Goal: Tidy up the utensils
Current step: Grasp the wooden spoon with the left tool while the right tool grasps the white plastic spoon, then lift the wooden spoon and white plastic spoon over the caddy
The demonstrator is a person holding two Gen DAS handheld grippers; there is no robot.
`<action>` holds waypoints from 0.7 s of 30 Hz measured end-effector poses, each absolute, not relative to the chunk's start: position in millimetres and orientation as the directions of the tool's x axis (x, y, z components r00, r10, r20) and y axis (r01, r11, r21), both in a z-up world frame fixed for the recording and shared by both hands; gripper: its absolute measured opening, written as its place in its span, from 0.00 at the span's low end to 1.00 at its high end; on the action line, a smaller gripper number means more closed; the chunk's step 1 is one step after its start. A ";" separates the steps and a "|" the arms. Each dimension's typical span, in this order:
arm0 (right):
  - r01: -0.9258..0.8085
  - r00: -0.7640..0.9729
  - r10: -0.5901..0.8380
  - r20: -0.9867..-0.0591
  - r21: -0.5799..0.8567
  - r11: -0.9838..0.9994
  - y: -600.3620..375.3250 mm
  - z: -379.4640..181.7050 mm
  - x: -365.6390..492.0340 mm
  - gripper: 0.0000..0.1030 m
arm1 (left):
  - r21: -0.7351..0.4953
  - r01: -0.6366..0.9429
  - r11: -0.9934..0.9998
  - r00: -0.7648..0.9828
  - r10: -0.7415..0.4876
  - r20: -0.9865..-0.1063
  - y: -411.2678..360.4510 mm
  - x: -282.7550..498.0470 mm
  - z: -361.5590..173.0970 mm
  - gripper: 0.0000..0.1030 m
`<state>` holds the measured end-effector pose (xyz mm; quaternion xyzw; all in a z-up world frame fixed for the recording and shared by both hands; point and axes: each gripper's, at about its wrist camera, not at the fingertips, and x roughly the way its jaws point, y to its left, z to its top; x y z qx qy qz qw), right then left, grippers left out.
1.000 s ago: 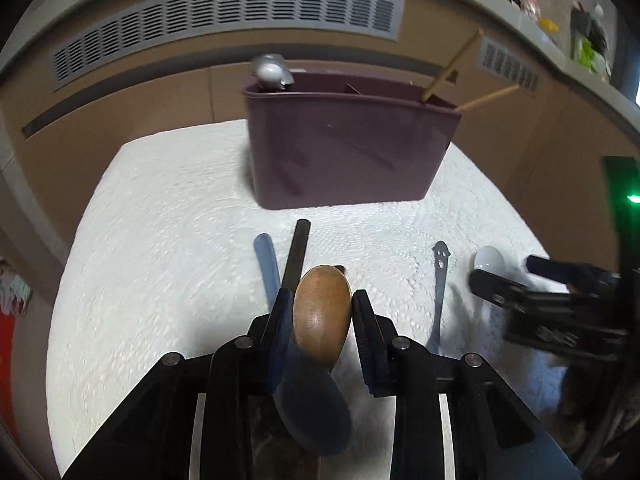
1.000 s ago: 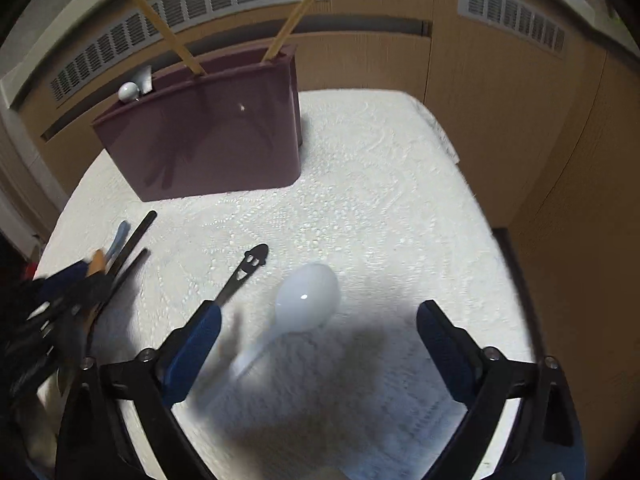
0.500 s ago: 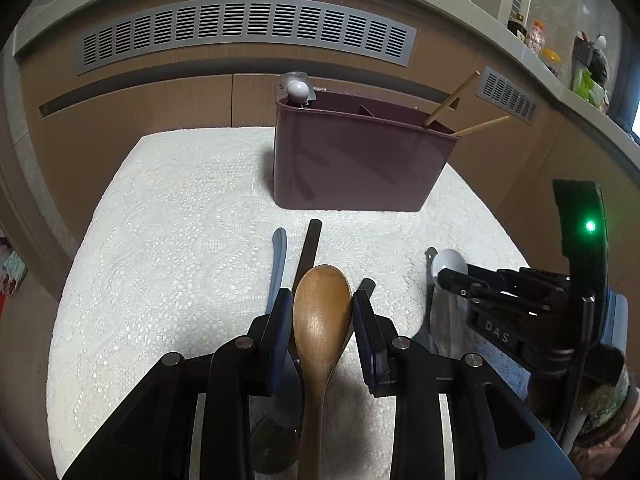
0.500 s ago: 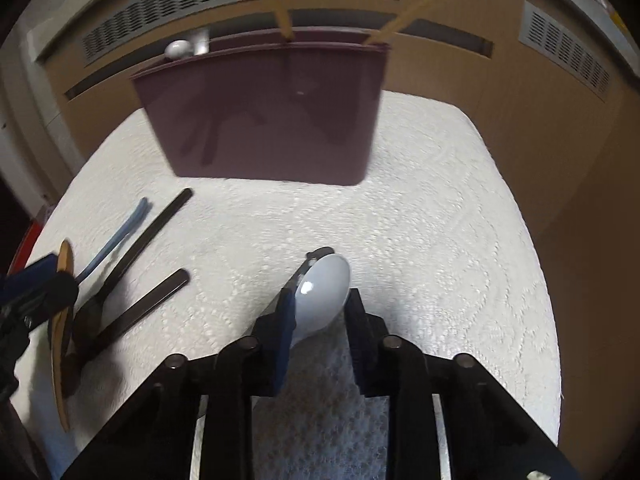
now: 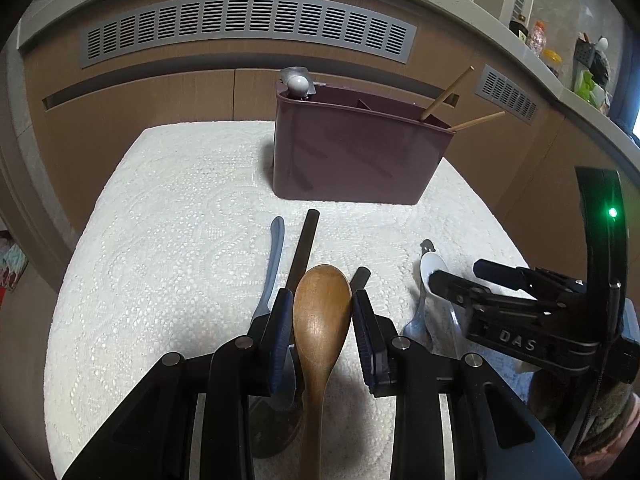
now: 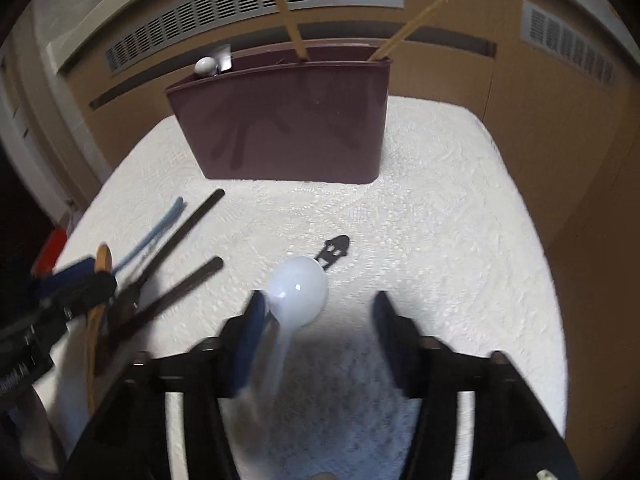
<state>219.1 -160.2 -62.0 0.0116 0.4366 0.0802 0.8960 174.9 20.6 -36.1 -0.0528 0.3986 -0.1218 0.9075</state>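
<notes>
Utensils lie on the white cloth (image 5: 168,216) in front of the maroon caddy (image 5: 352,152), which holds two chopsticks (image 5: 446,94) at its right end. One left gripper (image 5: 320,312) pinches the bowl of a wooden spoon (image 5: 320,320) between its pads. Beside it, the right gripper (image 6: 316,320) stands spread, its left pad touching a white spoon (image 6: 298,290) beside a dark handle (image 6: 336,249).

Ahead of my left hand-held gripper (image 5: 320,316), bare table (image 5: 168,240) runs open along the left up to the maroon caddy (image 5: 356,152). The black handles (image 5: 306,236) and blue spoon (image 5: 276,248) clutter the middle. To the right, my right hand-held gripper (image 5: 472,276) blocks the way.
</notes>
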 end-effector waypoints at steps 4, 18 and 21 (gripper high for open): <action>-0.085 0.604 0.096 -0.791 0.055 0.995 -143.1 -66.7 229.8 0.63 | -0.192 0.171 0.966 0.654 -0.257 -0.711 22.6 174.2 -36.9 0.31; -0.195 0.719 0.132 -0.683 -0.015 0.981 -156.3 -30.7 189.2 0.31 | -0.232 0.182 0.956 0.679 -0.292 -0.673 23.6 160.7 -20.4 0.30; -0.216 0.740 0.162 -0.652 -0.002 0.976 -165.3 -18.3 172.9 0.31 | -0.242 0.193 0.951 0.696 -0.307 -0.649 22.1 154.6 -6.9 0.30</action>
